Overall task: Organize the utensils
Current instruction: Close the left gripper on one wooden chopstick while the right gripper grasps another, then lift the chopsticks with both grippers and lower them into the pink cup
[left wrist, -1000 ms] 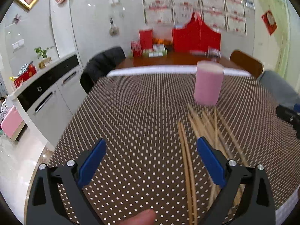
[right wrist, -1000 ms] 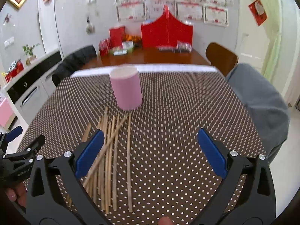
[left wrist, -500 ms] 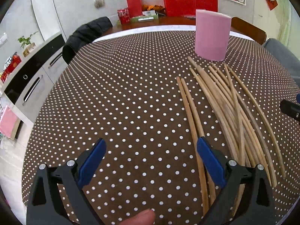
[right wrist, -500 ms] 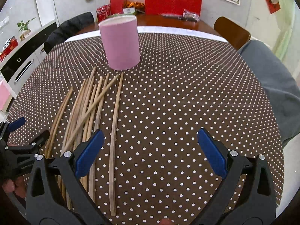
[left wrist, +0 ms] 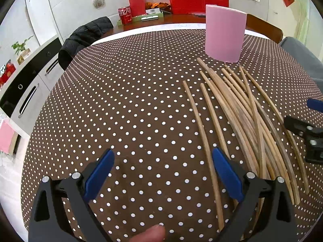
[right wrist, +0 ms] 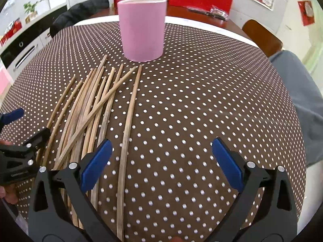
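**A:** What do you get off the left wrist?

**B:** My left gripper (left wrist: 162, 173) hangs low over the desk (left wrist: 121, 92), jaws spread wide with nothing between them. The chopsticks (left wrist: 238, 117) lie loose just to its right, fanned toward the pink cup (left wrist: 225, 35), which stands upright beyond their tips. The leftmost stick runs under my right blue pad (left wrist: 227, 174). The other gripper pokes in at the right edge.

**A:** And the right wrist?

**B:** Right gripper (right wrist: 161, 163), jaws released too, empty. One chopstick (right wrist: 128, 121) lies apart from the heap, just inside my left pad (right wrist: 97, 161); the rest cross each other further left. The cup (right wrist: 143, 30) sits beyond their tips, mouth up.

**A:** How will they handle?

**B:** Light, thin, stiff wood, I'd judge, smooth enough to roll or pivot in a pinch. I'd take the lone one near its middle so it stays balanced, pressing down to the cloth. The crossed ones would likely drag their neighbours along.
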The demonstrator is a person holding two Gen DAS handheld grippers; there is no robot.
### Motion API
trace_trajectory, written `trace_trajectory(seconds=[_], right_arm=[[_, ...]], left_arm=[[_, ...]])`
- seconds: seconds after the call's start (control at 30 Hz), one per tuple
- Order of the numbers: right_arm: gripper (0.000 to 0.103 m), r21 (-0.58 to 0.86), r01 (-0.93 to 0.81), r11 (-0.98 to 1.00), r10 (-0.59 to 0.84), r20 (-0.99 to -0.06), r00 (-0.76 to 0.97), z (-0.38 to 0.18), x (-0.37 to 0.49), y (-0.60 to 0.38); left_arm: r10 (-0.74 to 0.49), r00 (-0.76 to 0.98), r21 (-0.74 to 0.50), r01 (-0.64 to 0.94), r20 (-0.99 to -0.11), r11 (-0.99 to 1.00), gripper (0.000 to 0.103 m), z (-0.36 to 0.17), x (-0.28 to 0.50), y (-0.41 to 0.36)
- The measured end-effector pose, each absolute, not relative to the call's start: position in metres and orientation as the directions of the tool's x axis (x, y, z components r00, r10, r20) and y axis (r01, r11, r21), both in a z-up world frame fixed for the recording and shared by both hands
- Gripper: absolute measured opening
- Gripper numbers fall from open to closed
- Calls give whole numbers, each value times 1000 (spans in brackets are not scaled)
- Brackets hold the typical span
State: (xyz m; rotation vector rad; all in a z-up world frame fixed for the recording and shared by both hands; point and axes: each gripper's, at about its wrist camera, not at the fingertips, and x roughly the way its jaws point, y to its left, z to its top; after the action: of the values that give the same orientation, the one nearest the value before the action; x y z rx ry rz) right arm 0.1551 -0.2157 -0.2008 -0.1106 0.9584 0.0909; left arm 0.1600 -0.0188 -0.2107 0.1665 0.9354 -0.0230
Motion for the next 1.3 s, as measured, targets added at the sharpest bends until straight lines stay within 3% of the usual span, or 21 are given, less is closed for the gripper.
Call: trace_trajectory(seconds=[0.23, 0.4, 0.43, 0.47, 0.5, 0.53, 0.57, 0.63, 1.3], right_arm=[[59, 7, -183, 983, 107, -832, 544, -205, 183, -204], [16, 11, -227, 974, 135, -833, 536, -200, 189, -199], [10, 19, -226, 974, 140, -835, 532, -200, 190, -199], [8, 35, -223, 974, 150, -836, 528, -199, 191, -201], [7, 54, -219, 974, 164, -834, 526, -199, 190, -205], [7, 72, -211, 975, 176, -832, 526, -199, 189, -209], [6, 86, -207, 974, 185, -830, 526, -199, 187, -213], [6, 125, -204, 971, 216, -823, 526, -200, 182, -218], [6, 290, -217, 932, 361, -697, 619, -168, 143, -240]], left_arm=[[80, 600, 186, 116, -796, 976, 96, -209, 171, -27], [54, 592, 165, 135, -804, 977, 94, -210, 183, -27], [27, 590, 143, 152, -807, 978, 83, -210, 182, -27], [-27, 577, 91, 175, -816, 980, 69, -209, 183, -25], [-66, 566, 53, 191, -822, 980, 62, -209, 184, -24], [-94, 561, 30, 209, -822, 978, 46, -208, 184, -25], [-96, 563, 42, 227, -821, 973, 29, -207, 184, -29], [-111, 558, 32, 241, -823, 970, 8, -207, 183, -32], [-181, 682, -99, 157, -708, 983, 5, -167, 166, -10]])
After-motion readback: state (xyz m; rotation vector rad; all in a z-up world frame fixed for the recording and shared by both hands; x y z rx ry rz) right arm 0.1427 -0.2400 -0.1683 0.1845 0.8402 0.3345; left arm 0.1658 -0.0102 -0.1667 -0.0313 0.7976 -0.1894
